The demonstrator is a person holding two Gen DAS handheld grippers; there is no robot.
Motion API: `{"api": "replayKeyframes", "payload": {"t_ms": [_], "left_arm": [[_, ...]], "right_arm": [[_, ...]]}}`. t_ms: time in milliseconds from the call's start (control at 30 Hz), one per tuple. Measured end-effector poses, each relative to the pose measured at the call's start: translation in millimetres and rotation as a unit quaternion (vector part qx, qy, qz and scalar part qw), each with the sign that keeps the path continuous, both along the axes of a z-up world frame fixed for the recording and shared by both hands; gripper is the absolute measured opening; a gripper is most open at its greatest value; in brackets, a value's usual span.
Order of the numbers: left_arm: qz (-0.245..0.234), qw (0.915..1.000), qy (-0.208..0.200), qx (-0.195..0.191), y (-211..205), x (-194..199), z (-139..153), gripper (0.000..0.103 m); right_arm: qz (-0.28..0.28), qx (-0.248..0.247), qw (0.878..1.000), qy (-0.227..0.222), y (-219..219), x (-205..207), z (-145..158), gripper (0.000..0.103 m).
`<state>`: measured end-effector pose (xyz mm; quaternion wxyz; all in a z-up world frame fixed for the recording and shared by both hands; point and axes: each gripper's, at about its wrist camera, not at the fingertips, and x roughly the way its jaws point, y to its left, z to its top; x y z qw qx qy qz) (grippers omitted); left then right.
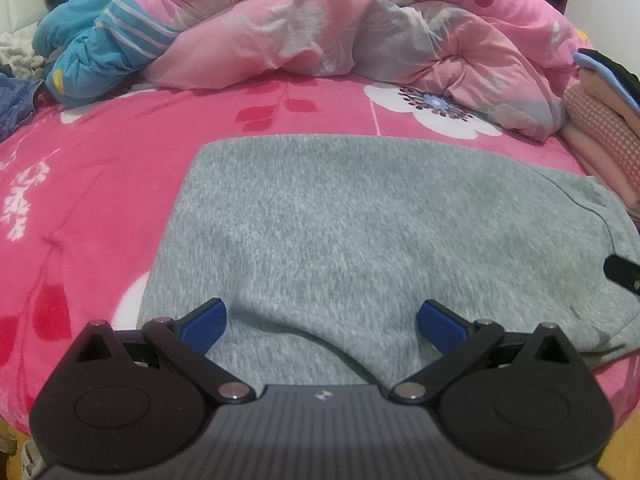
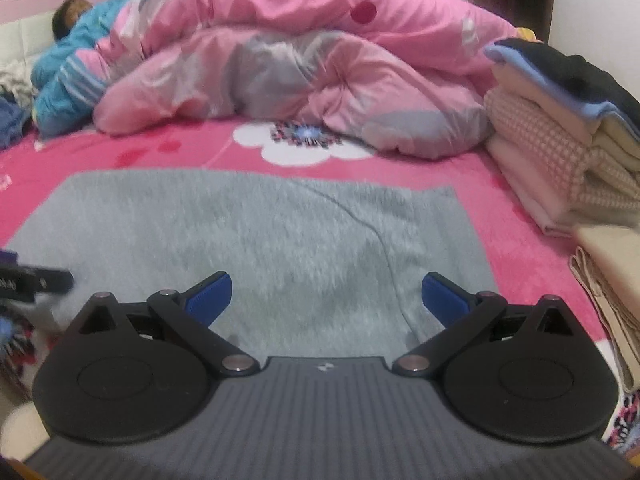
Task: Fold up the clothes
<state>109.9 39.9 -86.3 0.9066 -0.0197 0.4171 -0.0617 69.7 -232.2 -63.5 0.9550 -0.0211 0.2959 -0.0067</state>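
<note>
With both the left gripper [image 1: 322, 322] and the right gripper [image 2: 326, 298] spread wide and empty over the grey garment [image 1: 360, 232] lying near the bed's [image 1: 80, 184] front edge, a shallow pinch could catch one layer and drag the fold askew.

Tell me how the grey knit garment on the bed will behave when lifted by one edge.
The grey knit garment will likely drape limply: it lies flat with soft creases. Probably light, being thin. Its fuzzy knit should grip rather than slip on the pink floral bedspread.

Fuzzy grey knit garment [image 1: 340, 220] on plush pink bedspread [image 1: 100, 168]
</note>
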Motion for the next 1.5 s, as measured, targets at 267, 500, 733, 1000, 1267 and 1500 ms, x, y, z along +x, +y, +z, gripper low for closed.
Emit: {"api": "replayKeyframes", "payload": {"t_ms": [267, 500, 733, 1000, 1267, 1500], "left_arm": [[-0.003, 1.0, 0.0, -0.007, 2.4, -0.7, -0.4, 0.103], [-0.006, 0.9999, -0.002, -0.013, 4.8, -1.1, -0.5, 0.103], [-0.008, 0.9998, -0.002, -0.018, 6.0, -1.1, -0.1, 0.103], [-0.011, 0.9998, -0.005, -0.018, 6.3, -1.8, -1.5, 0.103], [0.002, 0.9981, -0.025, -0.055, 27.4, -8.7, 10.4, 0.103], [0.071, 0.9956, -0.058, -0.02, 67.1, -14.6, 30.3, 0.103]], "right_arm": [[0.015, 0.032, 0.999, -0.013, 1.0, 4.2, 2.0, 0.101], [0.02, 0.017, 1.0, -0.01, 13.4, 4.3, -2.1, 0.101], [0.027, 0.009, 1.0, -0.012, 19.2, 3.9, -3.5, 0.1], [0.045, 0.001, 0.999, -0.019, 27.8, 2.9, -5.3, 0.096], [0.106, -0.014, 0.993, -0.048, 49.0, -10.2, 2.4, 0.083], [0.227, -0.018, 0.972, -0.052, 100.4, -12.9, 9.9, 0.074]]}}
